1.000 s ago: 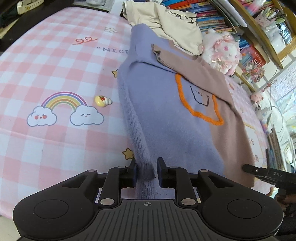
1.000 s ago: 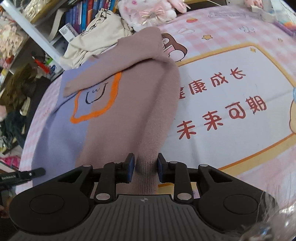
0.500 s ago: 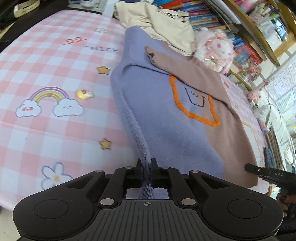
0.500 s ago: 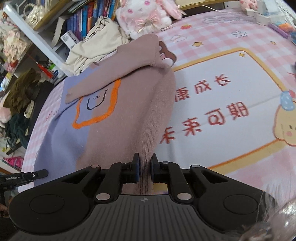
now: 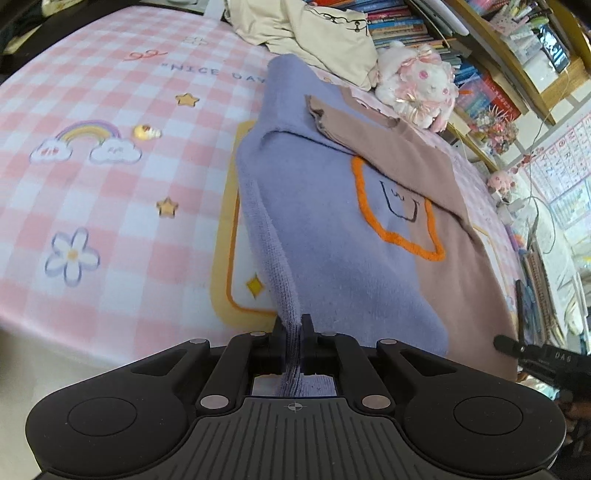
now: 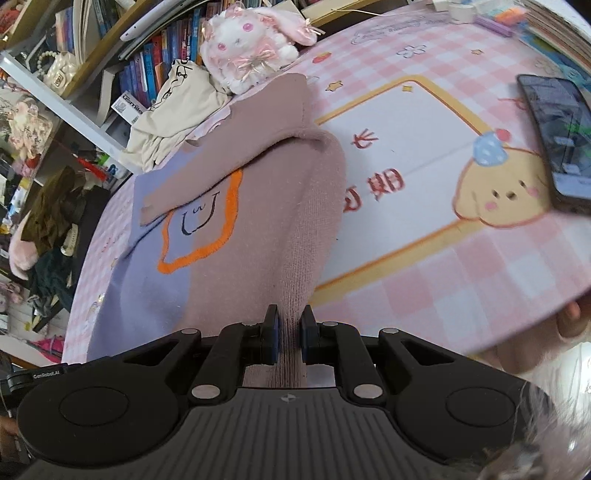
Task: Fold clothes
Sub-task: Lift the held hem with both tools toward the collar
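A lilac and dusty-pink knitted sweater with an orange-outlined patch (image 5: 332,229) lies on the pink checked, cartoon-printed table cover (image 5: 92,192), with both sleeves already crossed in over its chest, so the first folds look done. The left gripper (image 5: 293,332) is clamped on the lilac ribbed hem corner, its jaws having just closed on the knit, and the right gripper (image 6: 289,328) is pinched on the dusty-pink hem corner at the other side, the cloth showing between its blue pads. Both corners are raised off the cover while the rest of the body rests flat. What seems left is to carry this near hem over toward the collar, halving the body, and then to deal with the cream garment (image 5: 317,33) heaped behind. The sweater's long axis runs away from the grippers, hem nearest, collar end pointing at the white and pink plush rabbit (image 6: 251,40) and the bookshelves. A dark smartphone (image 6: 557,140) lies well apart on the right.
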Motion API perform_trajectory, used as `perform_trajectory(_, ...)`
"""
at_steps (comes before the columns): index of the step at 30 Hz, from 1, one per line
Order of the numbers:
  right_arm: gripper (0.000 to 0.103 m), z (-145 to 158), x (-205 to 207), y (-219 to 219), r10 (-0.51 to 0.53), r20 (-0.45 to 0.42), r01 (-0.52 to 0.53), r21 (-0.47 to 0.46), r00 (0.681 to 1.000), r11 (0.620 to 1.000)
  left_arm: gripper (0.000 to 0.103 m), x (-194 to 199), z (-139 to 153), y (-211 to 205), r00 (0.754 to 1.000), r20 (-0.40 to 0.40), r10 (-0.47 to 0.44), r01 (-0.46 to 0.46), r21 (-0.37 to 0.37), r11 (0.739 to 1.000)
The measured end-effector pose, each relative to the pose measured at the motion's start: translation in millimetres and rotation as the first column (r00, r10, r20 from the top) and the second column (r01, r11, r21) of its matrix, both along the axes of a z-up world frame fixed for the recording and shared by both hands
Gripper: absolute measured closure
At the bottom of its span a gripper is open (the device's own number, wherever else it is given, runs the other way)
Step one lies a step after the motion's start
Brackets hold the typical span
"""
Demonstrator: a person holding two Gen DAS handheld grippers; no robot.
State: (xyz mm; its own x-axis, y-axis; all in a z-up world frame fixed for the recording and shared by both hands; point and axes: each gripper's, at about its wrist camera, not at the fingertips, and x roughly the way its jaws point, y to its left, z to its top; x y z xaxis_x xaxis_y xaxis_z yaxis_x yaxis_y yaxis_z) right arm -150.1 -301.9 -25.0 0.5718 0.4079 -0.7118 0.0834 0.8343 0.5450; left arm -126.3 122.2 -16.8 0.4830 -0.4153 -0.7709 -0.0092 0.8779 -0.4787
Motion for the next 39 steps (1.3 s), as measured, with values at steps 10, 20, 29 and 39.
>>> perform_trajectory(10, 0.092, -3.6, -36.0, -17.4, 0.011, -0.02, -0.01, 0.029, 1.0, 1.0, 0.098, -41.6, -3.5, -6.2, 0.998, -0.033, 0.049, -0.05, -0.051, 0.997)
perform_trajectory(20, 0.092, 14.3, -37.0, -39.5, -0.017, -0.035, 0.023, 0.18, 0.999, 0.983, 0.099, -47.5, 11.0, 6.9, 0.993, -0.02, 0.117, -0.119, -0.215, 0.969)
perform_trajectory(29, 0.092, 61.7, 23.7, -49.1, -0.113, 0.12, 0.065, 0.344, 0.986, 0.937, 0.098, 8.1, 48.9, 32.3, 0.959, 0.112, 0.261, -0.191, -0.427, 0.884)
perform_trajectory(39, 0.092, 79.8, 113.5, -43.1, -0.217, 0.157, 0.144, 0.376, 0.963, 0.915, 0.098, 106.7, 58.9, 35.9, 0.936, 0.184, 0.3, -0.182, -0.475, 0.861)
